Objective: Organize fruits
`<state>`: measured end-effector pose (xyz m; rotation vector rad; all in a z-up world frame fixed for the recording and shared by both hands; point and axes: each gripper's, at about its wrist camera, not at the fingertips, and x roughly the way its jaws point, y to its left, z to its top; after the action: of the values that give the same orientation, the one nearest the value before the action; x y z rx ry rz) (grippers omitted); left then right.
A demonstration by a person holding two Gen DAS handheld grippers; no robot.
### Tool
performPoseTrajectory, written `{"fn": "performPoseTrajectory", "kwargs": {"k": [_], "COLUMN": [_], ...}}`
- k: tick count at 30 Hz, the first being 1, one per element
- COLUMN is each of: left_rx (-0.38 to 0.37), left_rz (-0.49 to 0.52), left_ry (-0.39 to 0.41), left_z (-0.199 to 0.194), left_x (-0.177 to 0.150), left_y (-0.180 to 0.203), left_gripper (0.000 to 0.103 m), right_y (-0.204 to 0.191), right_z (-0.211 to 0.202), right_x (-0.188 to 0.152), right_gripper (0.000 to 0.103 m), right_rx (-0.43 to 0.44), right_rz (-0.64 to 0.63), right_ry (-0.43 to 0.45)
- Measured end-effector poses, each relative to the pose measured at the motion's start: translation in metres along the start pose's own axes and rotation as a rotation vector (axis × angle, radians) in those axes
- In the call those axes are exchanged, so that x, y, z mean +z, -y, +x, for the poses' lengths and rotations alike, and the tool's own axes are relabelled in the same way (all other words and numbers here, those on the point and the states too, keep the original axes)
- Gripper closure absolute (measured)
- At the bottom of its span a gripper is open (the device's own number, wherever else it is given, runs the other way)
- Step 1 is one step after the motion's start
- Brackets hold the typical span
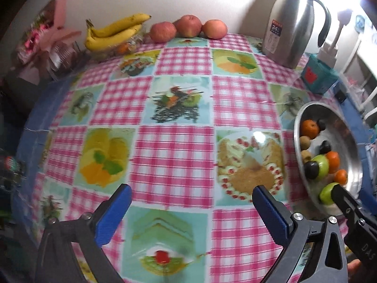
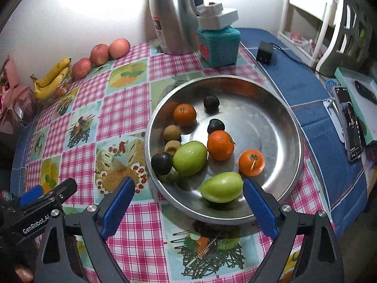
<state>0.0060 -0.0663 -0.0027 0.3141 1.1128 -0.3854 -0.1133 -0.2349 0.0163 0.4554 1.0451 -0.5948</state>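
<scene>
Left wrist view: left gripper (image 1: 190, 200) wide apart, nothing between the blue pads, hovering over bare checked tablecloth (image 1: 174, 151). Metal bowl (image 1: 353, 158) sits far off at 3 o'clock, edge of frame. Right gripper's tip shows at 4 o'clock, at the near green fruit (image 1: 326, 193). Bananas (image 1: 113, 30) at 11 o'clock and three apples (image 1: 188, 27) at 12 line the far wall; thermos (image 1: 292, 23) at 1 o'clock. Nothing fruit-like lies near the left gripper.

Right wrist view: right gripper (image 2: 188, 202) also spread open, empty, pads straddling the bowl's (image 2: 287, 118) near rim. Near green fruit (image 2: 222, 186) lies at 12 o'clock, slightly right of centre, just ahead of the pads, close to the right pad. Cannot tell if it touches. Its long axis runs roughly 8-to-2 o'clock, close to crosswise to the fingers, pointed end toward 2. Bigger green fruit (image 2: 189, 158) sits further in, at 11 o'clock from the first, touching a dark plum (image 2: 161, 164). Three oranges: (image 2: 251, 162), (image 2: 220, 145), (image 2: 185, 114). Two more dark plums and two brown round fruits toward the far left of the bowl. Left gripper's body visible at 8 o'clock, well apart from the bowl.

Judgement: right gripper much nearer; likely target is the near green fruit. Closing across the long axis means a wide span; a slight twist to grip across its short width looks safer. Smooth, rounded skin could slip.
</scene>
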Motion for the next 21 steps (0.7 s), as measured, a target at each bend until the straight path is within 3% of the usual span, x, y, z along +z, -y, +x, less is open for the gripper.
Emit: {"fn": "performPoseTrajectory", "kwargs": {"k": [6,21], "left_rx": [0.126,0.123], "left_rz": [0.019,0.001], "left_ry": [0.010,-0.028], "left_z": [-0.005,-0.006], "left_x": [-0.014,-0.020], "left_y": [-0.004,-0.009], "left_gripper": [0.000,0.000], "right_y": [-0.010,-0.015], "right_z": [-0.003,-0.004], "right_x": [-0.008,-0.015], "right_gripper": [0.010,0.010], "right_rx": [-0.009,-0.015], "right_rz": [-0.043,-0.074], "right_ry": [0.003,0.002]}}
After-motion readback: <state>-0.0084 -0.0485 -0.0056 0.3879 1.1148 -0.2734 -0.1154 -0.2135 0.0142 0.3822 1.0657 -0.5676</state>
